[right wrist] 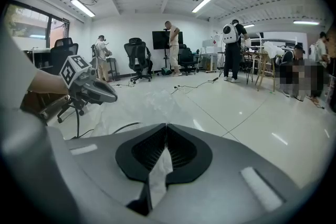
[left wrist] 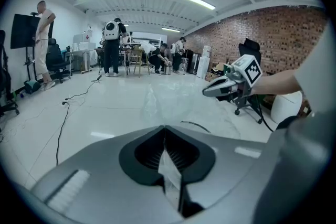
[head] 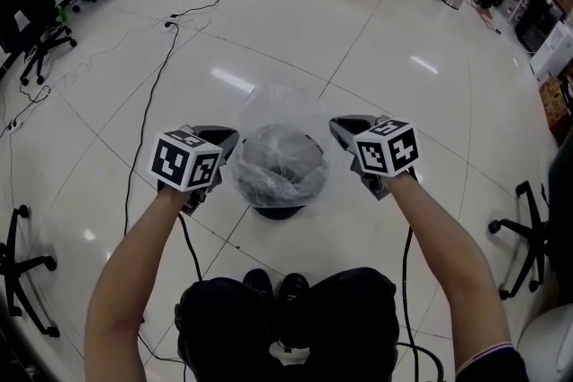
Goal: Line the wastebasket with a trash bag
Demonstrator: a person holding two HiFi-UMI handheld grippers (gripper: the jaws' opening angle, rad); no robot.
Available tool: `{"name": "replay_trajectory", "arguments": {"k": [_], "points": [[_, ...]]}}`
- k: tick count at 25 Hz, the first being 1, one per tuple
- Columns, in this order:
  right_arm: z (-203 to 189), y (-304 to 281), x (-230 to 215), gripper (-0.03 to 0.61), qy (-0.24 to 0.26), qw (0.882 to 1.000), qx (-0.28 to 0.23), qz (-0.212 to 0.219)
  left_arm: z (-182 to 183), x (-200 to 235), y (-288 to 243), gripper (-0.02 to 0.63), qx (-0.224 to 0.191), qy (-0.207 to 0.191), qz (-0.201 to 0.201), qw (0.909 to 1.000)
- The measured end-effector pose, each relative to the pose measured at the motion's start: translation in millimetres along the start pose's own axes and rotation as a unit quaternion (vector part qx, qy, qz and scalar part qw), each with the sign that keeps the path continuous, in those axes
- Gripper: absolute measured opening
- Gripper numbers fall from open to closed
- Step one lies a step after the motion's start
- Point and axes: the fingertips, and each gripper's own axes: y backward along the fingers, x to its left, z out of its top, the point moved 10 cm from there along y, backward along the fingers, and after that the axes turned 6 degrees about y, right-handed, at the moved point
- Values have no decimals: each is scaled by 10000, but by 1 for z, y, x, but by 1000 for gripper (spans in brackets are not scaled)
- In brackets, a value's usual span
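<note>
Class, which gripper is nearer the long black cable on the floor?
Left. The left gripper sits just right of the cable; the right gripper is beyond the wastebasket, farther away.

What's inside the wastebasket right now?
Crumpled film of the clear trash bag fills the wastebasket, held up by the left gripper and right gripper. The film hides the basket's bottom.

Two tools, left tool (head: 227, 140) and right tool (head: 339, 129); one wastebasket (head: 278, 211); one clear trash bag (head: 279, 114).
</note>
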Motion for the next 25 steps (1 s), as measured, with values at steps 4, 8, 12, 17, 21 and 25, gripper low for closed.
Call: {"name": "replay_trajectory", "arguments": {"k": [4,8,12,17,21,25], "points": [[1,8,3,2,25,10000,-12,14,-1,-8,6,12,29,-20,-3,10000],[3,15,10,2,47,10000,-41,25,-4,-15,13,11,73,-40,-6,10000],[4,21,16,2,66,10000,-17,46,-5,-21,19,12,146,-64,-36,9999],[8,26,17,2,109,9999,82,62,-2,-25,23,12,231,-88,-79,9997],[4,22,15,2,67,9998,161,56,-6,-23,18,12,314,-46,-84,9995],[-3,15,12,2,1,9997,231,40,-11,-19,11,12,395,-9,-53,9992]]}}
